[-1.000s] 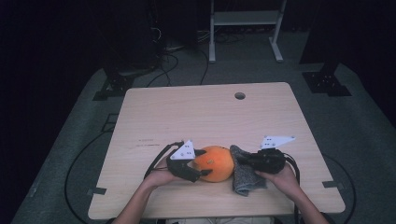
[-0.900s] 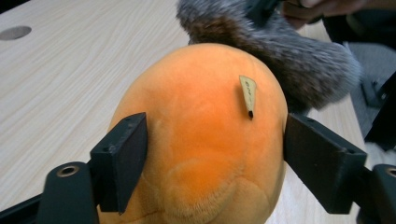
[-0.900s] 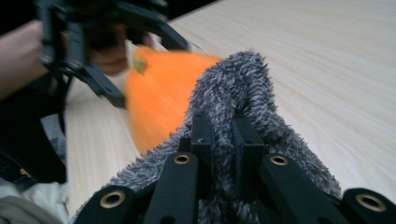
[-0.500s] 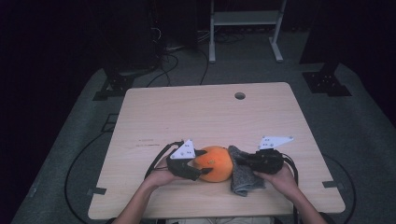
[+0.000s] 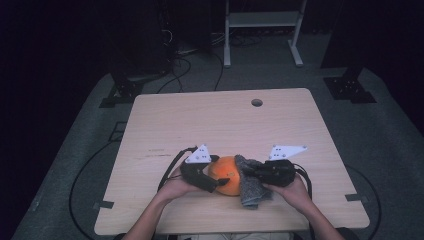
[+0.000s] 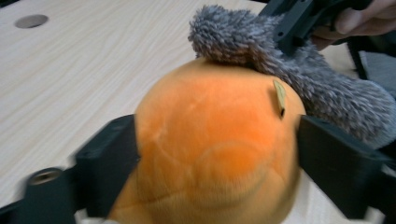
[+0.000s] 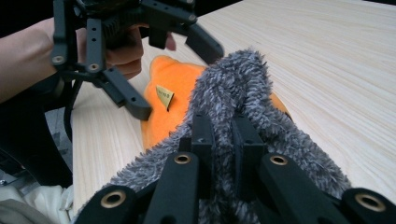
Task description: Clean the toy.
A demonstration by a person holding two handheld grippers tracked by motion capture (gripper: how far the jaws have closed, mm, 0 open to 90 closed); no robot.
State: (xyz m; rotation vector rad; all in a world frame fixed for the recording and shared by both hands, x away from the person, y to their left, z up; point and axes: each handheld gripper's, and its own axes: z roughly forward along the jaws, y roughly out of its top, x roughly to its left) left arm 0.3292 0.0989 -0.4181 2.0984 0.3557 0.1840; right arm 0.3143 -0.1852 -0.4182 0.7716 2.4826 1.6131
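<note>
Here the orange plush toy (image 5: 226, 175) sits near the front edge of the desk (image 5: 210, 125), about midway along it, between the two hands. The left gripper (image 6: 217, 158) has its fingers (image 6: 109, 163) on either flank of the round orange body; they have just been opening, and in the left gripper view they touch the plush with little sign of pressing in, so the hold looks loose at best. The right gripper (image 7: 219, 140) has its fingers (image 7: 203, 135) closed tight on a fold of the grey fuzzy cloth (image 7: 243, 93), which drapes over the toy's top and down its right side onto the desk.

Both things look soft and light. The toy is stuffed and rounded, so it should squash under the fingers and may roll or squirm out if gripped only at its widest bulge; a firmer hold lower on the body, fingers sunk into the filling, would probably steady it better. A small tan tag (image 6: 279, 97) juts from its upper side, too slight to serve as a handle. The cloth is limp and shaggy, with no stiffness at all, and its pile should give good friction, so a pinch on a bunched fold, as now, is likely the sound place to hold it. Neither seems fragile. The main risk is the cloth dragging the toy along when pulled.
</note>
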